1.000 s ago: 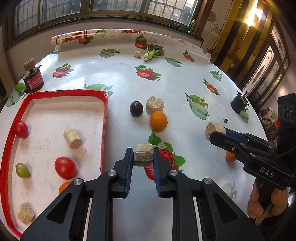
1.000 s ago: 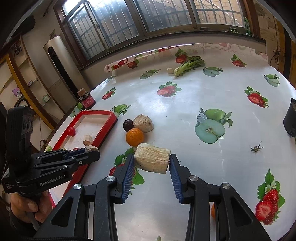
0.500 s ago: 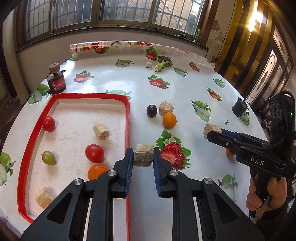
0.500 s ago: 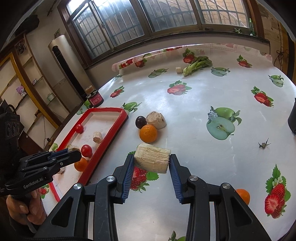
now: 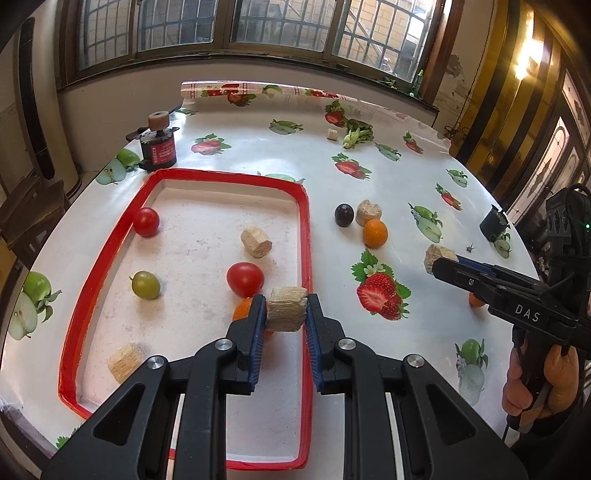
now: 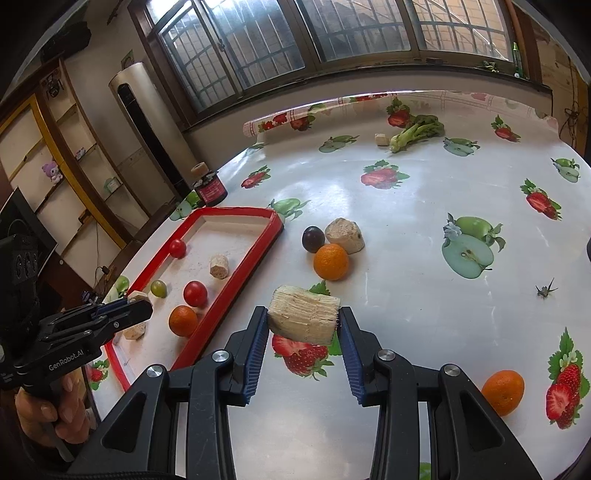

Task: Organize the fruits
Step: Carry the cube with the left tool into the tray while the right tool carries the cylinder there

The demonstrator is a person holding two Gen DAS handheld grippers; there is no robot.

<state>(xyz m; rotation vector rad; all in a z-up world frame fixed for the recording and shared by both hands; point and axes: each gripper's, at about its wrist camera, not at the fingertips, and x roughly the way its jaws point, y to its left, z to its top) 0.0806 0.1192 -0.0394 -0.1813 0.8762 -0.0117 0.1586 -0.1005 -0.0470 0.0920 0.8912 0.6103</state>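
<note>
A round table under a glossy white cloth printed with strawberries and apples stands below a row of barred windows; in the right wrist view shelves and a tall pale cylinder line the wall at the left. At the table's left rim sits a small dark jar with a cork-like cap. Beside it lies the red-rimmed tray, holding two red tomatoes, a green grape, two tan chunks and an orange partly hidden behind the left fingers. The left gripper hangs over the tray's right rim, its jaws clamped on a tan chunk of fruit. On the bare cloth further right lie a dark plum, another tan piece and a second orange, close together. A green vegetable lies near the far edge. The right gripper is above the cloth beside the tray, jaws pressed on a larger pale chunk. A third orange rests near the right edge
</note>
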